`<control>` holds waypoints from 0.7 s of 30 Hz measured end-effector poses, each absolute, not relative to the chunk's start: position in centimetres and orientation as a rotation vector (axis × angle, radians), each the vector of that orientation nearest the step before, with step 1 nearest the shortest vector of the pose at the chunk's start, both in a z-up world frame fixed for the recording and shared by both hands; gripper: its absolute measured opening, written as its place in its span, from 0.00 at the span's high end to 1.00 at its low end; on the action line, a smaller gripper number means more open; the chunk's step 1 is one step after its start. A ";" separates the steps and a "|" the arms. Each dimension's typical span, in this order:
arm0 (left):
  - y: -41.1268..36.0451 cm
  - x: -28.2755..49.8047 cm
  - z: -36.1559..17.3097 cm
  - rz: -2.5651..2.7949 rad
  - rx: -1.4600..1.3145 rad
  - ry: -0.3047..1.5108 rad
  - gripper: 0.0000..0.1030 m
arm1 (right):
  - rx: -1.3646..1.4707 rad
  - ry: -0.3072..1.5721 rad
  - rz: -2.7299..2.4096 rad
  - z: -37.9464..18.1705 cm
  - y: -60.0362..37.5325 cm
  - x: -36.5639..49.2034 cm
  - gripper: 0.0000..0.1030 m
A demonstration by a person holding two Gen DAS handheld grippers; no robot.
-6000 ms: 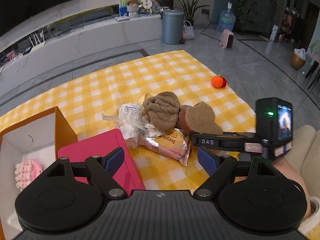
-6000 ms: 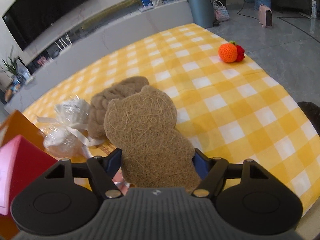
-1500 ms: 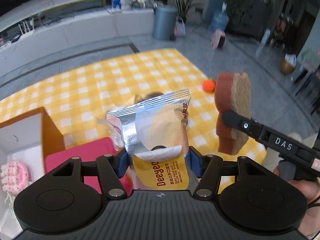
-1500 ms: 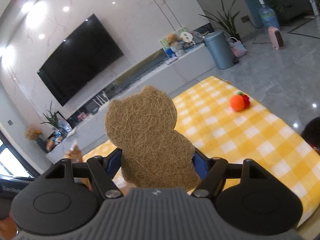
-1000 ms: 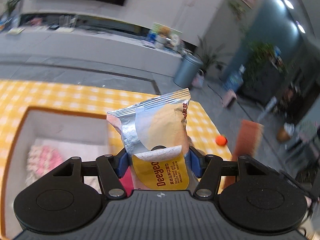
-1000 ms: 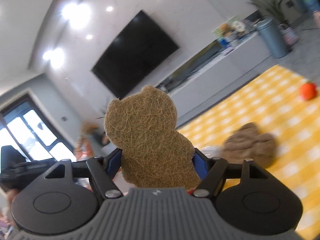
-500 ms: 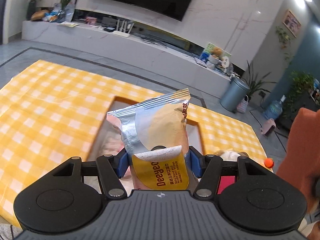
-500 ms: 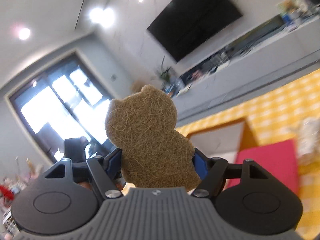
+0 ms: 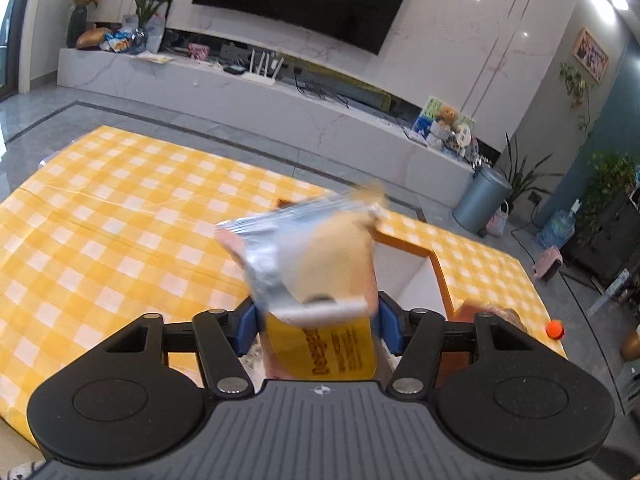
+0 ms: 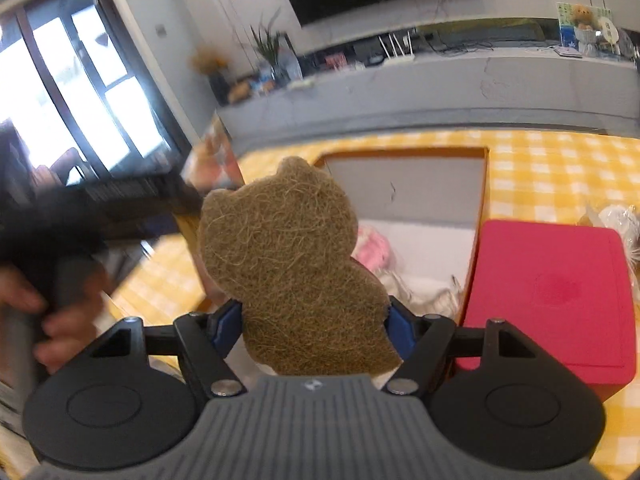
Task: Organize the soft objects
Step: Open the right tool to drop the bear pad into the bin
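My left gripper [image 9: 316,328] grips a silver and yellow snack packet [image 9: 316,276]; its jaws are closing on it and the packet's top leans right, blurred. Behind the packet lies the open orange box [image 9: 404,240] on the yellow checked cloth [image 9: 120,220]. My right gripper [image 10: 312,330] is shut on a brown bear-shaped sponge [image 10: 292,264], held upright in front of the same orange box [image 10: 400,153]. A pink crochet piece [image 10: 374,250] lies inside on the white lining. A hand [image 10: 60,300] with the other gripper shows blurred at the left.
A red lid [image 10: 556,292] lies right of the box, with a white wrapped bundle [image 10: 620,220] beyond it. An orange crochet ball [image 9: 555,329] sits near the cloth's far right edge. A long white TV bench [image 9: 280,96] and a grey bin [image 9: 482,200] stand behind.
Both views have swung left toward the box, which now fills the middle of the right wrist view. The packet has tipped rightward in the left jaws. The sponge stays gripped.
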State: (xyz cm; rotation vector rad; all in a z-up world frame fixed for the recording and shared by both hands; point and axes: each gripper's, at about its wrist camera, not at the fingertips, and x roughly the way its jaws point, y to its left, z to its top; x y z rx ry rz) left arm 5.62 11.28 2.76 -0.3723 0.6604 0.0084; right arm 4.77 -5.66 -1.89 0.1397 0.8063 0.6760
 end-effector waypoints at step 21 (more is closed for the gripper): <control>12.5 7.0 0.1 0.017 -0.370 0.749 0.40 | -0.291 0.873 0.398 -6.2 0.5 6.1 0.29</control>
